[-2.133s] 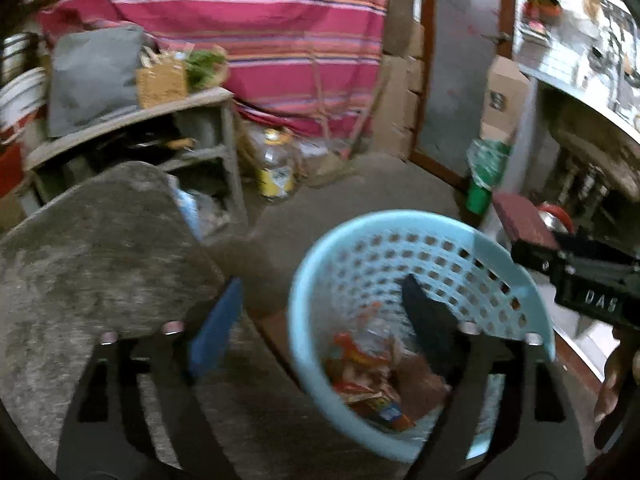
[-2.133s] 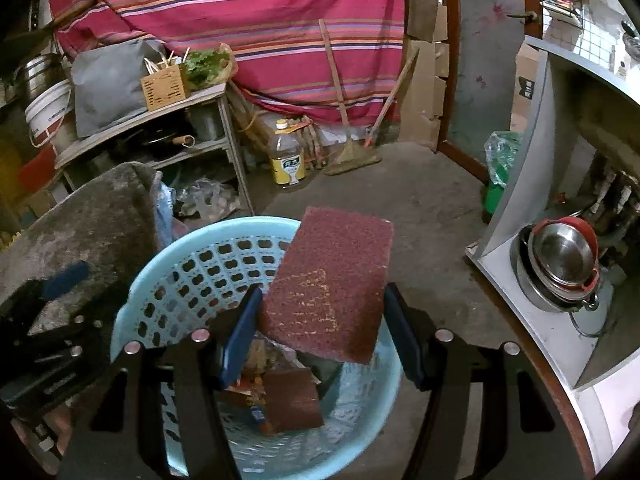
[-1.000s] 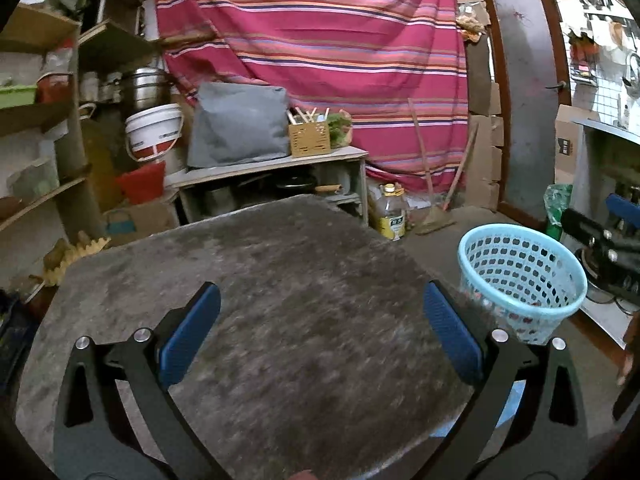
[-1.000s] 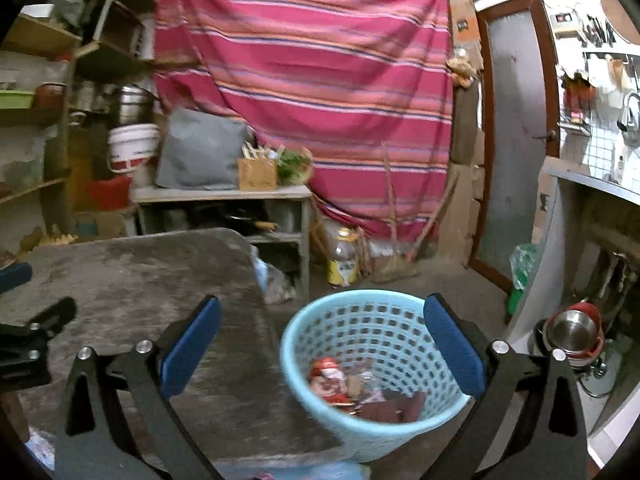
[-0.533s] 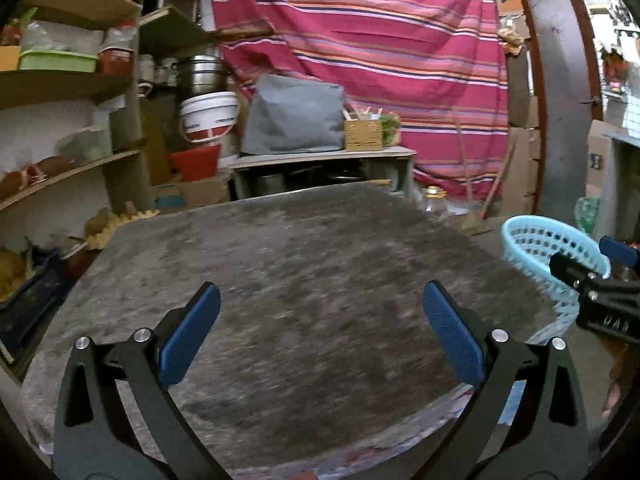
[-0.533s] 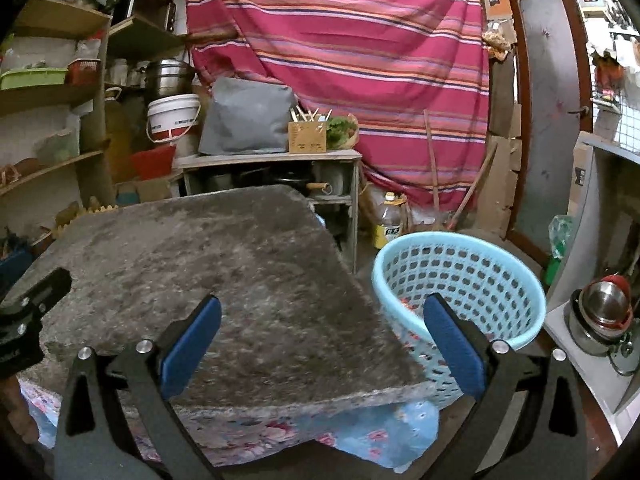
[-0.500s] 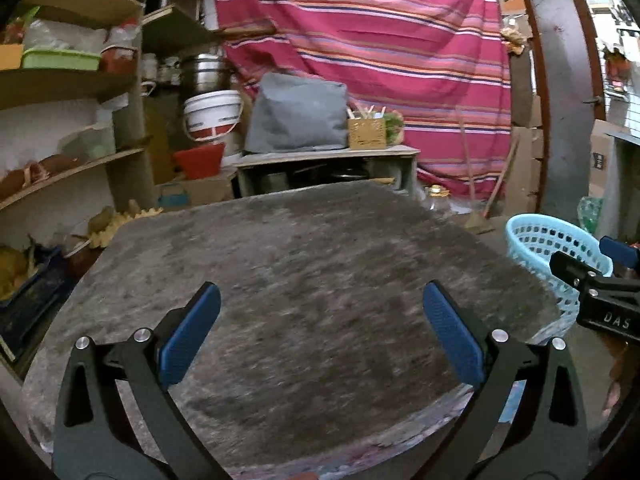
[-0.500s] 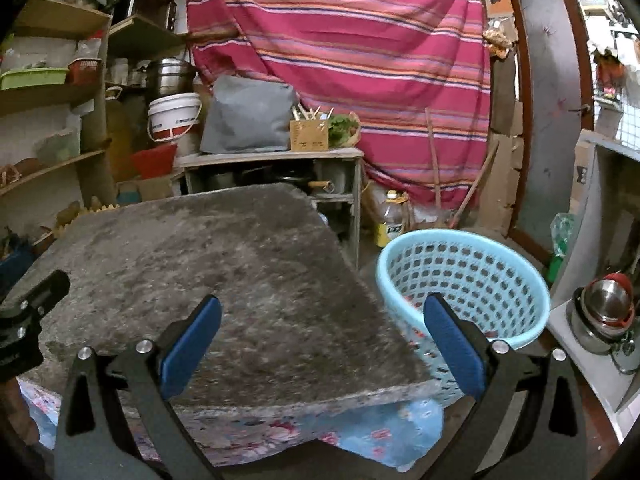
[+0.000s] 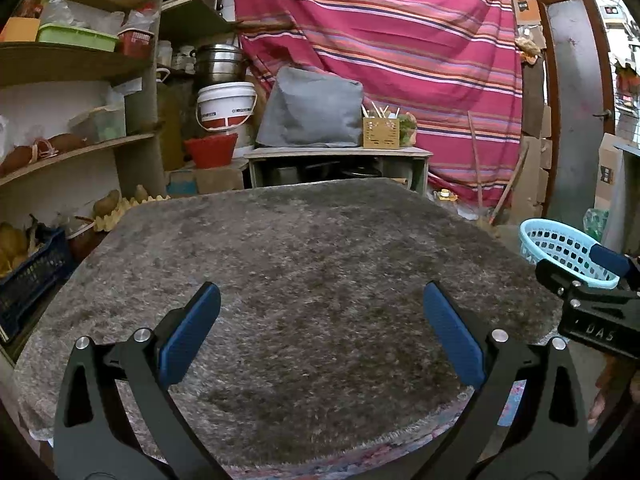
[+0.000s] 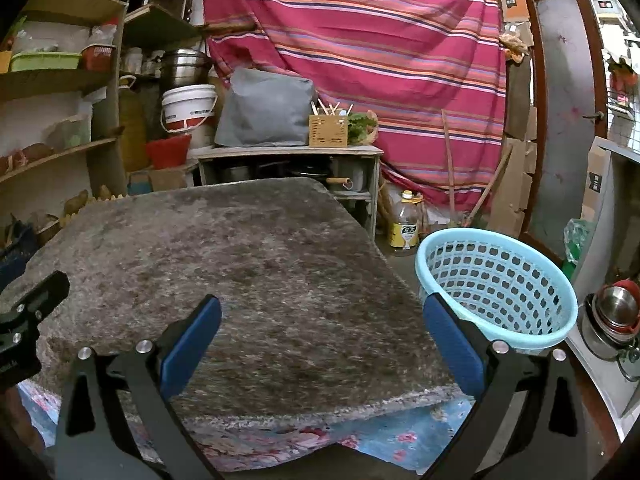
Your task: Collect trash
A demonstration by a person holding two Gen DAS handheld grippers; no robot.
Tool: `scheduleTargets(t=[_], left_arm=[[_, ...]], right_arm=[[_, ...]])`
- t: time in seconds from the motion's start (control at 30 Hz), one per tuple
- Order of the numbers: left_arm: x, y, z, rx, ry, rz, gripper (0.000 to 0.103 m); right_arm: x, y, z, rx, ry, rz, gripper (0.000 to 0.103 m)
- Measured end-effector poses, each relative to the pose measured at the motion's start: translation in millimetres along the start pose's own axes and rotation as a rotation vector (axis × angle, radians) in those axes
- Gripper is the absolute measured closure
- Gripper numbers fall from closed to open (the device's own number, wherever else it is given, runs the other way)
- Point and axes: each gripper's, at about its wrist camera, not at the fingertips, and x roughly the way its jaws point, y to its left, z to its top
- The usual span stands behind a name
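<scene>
A light blue perforated basket (image 10: 496, 280) stands on the floor to the right of the table; its contents are hidden from here. It also shows in the left wrist view (image 9: 560, 248), partly behind the right gripper's body. My left gripper (image 9: 320, 332) is open and empty above the near edge of the grey rug-covered table (image 9: 304, 248). My right gripper (image 10: 320, 336) is open and empty above the table's near right corner (image 10: 224, 248), with its right finger in front of the basket. No loose trash shows on the table.
Shelves with tubs and produce (image 9: 72, 92) stand at the left. A low bench with a grey bag and a wooden box (image 10: 288, 132) is behind the table, before a striped cloth. An oil bottle (image 10: 406, 220), a door (image 10: 560, 100) and steel bowls (image 10: 616, 312) are at the right.
The right gripper let the reddish pad fall into the basket and opened. Both grippers then drew back from the basket and now face the table, both open and empty.
</scene>
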Motion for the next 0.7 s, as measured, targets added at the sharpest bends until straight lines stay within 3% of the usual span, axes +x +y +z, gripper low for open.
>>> scheduleTargets(t=[0.7], left_arm=[[-5.1,2.9,2.3,-0.008,-0.031,0.042,0.005]], right_arm=[[-0.4,9.8,2.4,-0.007,-0.017,-0.001,0.004]])
